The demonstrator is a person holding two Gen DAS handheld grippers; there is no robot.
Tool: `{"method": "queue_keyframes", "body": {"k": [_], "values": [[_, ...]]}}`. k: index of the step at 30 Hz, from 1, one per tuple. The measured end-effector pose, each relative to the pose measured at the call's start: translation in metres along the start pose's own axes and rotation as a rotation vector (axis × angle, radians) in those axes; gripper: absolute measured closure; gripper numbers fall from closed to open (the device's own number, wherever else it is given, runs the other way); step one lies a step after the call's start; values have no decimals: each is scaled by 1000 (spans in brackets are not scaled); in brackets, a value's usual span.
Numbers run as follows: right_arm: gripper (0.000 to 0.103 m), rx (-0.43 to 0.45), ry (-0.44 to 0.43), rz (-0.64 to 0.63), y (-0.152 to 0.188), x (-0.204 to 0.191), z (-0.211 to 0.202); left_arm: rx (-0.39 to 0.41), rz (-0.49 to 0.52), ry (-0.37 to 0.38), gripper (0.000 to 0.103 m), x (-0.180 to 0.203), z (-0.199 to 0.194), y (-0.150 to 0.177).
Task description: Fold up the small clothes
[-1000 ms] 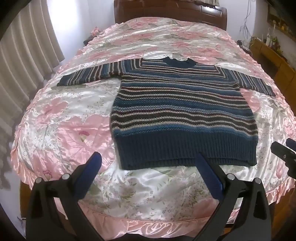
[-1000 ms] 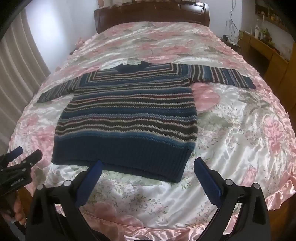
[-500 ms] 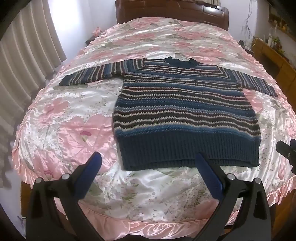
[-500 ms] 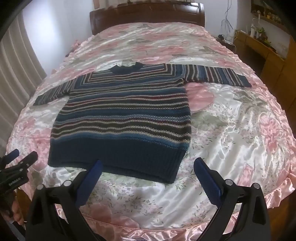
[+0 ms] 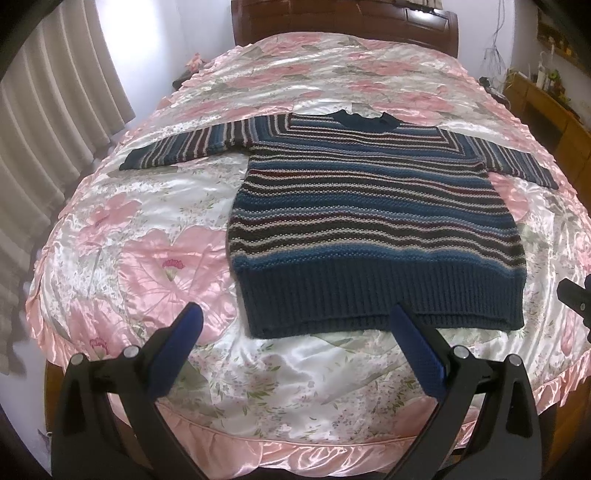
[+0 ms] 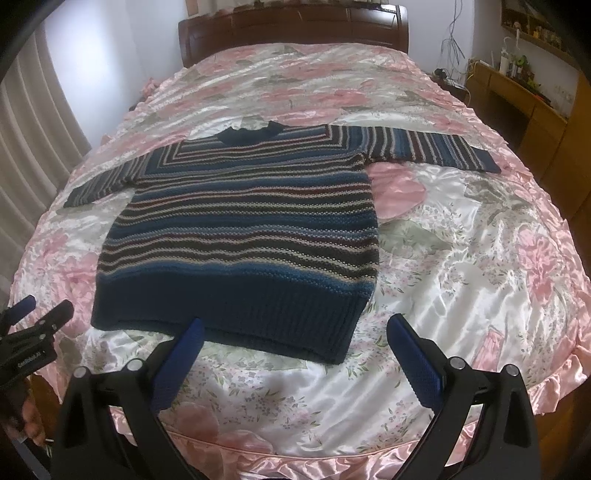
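A small striped knit sweater (image 5: 373, 218) (image 6: 243, 229) in dark blue, cream and maroon lies flat on the bed, face up, both sleeves spread out sideways and the ribbed hem toward me. My left gripper (image 5: 293, 321) hovers open above the hem's left half, holding nothing. My right gripper (image 6: 291, 330) is open too, over the hem's right corner. Each gripper shows at the edge of the other's view: the right one (image 5: 576, 295), the left one (image 6: 33, 317).
The sweater rests on a pink floral satin bedspread (image 5: 147, 236) with a ruffled edge near me. A dark wooden headboard (image 6: 295, 33) stands at the far end. Curtains (image 5: 48, 122) hang on the left, wooden furniture (image 6: 517, 99) on the right.
Both grippers have drifted slightly, so the sweater sits a bit further right in the left view and left in the right view. The sweater itself has not moved.
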State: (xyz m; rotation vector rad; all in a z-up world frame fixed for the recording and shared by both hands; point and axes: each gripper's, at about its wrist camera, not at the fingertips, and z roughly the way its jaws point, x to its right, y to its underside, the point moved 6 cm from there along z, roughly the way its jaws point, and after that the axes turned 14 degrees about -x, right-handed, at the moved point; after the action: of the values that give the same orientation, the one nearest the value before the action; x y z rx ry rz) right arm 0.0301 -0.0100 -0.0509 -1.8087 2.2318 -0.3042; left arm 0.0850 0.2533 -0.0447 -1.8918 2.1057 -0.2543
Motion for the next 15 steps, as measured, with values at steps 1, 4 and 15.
{"method": "queue_keyframes", "body": {"k": [1,4,15], "values": [[4,-1,-2,0,0,2,0,-1,0,-1,3,-1,0,0],[4,-4,-5,-2,-2,2,2,0,5,-5,3,4,2,0],[4,-4,-10,3,-2,4,1,-4,11,-11,3,3,5,0]]}}
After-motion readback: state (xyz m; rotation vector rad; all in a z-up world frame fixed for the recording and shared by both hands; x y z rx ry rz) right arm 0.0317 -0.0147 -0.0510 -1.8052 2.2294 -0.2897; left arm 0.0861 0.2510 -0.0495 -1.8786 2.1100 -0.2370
